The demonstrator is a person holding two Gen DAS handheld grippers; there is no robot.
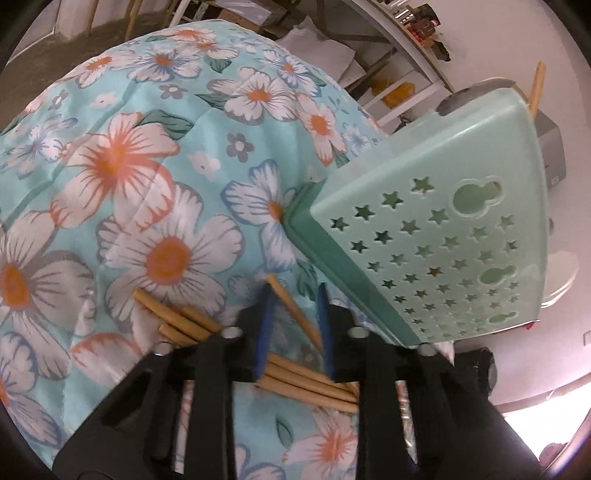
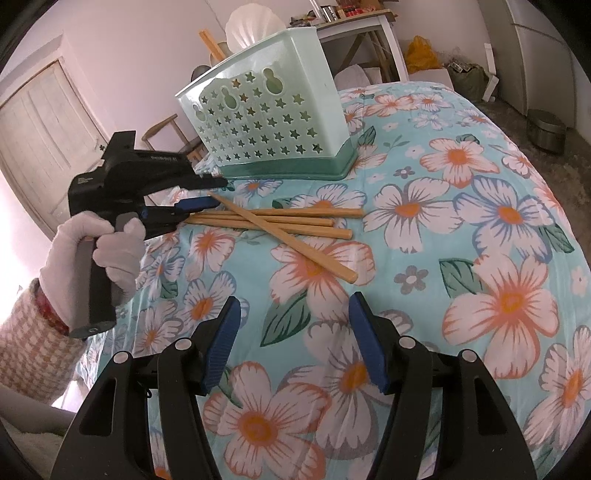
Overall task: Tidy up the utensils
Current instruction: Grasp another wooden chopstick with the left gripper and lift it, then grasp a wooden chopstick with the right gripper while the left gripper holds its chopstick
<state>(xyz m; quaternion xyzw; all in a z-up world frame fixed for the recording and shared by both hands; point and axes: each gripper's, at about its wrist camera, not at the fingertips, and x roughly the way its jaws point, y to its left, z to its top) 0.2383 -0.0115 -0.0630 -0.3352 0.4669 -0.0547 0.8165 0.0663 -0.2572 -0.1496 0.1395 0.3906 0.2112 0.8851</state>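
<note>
Several wooden chopsticks (image 2: 291, 221) lie in a loose pile on the floral cloth, one crossing the others. A mint-green utensil holder (image 2: 273, 122) with star holes stands behind them, with a chopstick (image 2: 212, 44) sticking out of it. My left gripper (image 1: 295, 295) is open, its blue fingers either side of the crossing chopstick (image 1: 295, 310), right beside the holder (image 1: 436, 236). It shows at the left in the right wrist view (image 2: 210, 192). My right gripper (image 2: 295, 347) is open and empty, hovering above the cloth nearer than the pile.
The table is covered by a light-blue flowered cloth (image 2: 461, 229). A white shelf unit (image 2: 354, 29), a yellow bag (image 2: 421, 51) and a metal bin (image 2: 546, 133) stand beyond the table. A door (image 2: 40, 140) is at the left.
</note>
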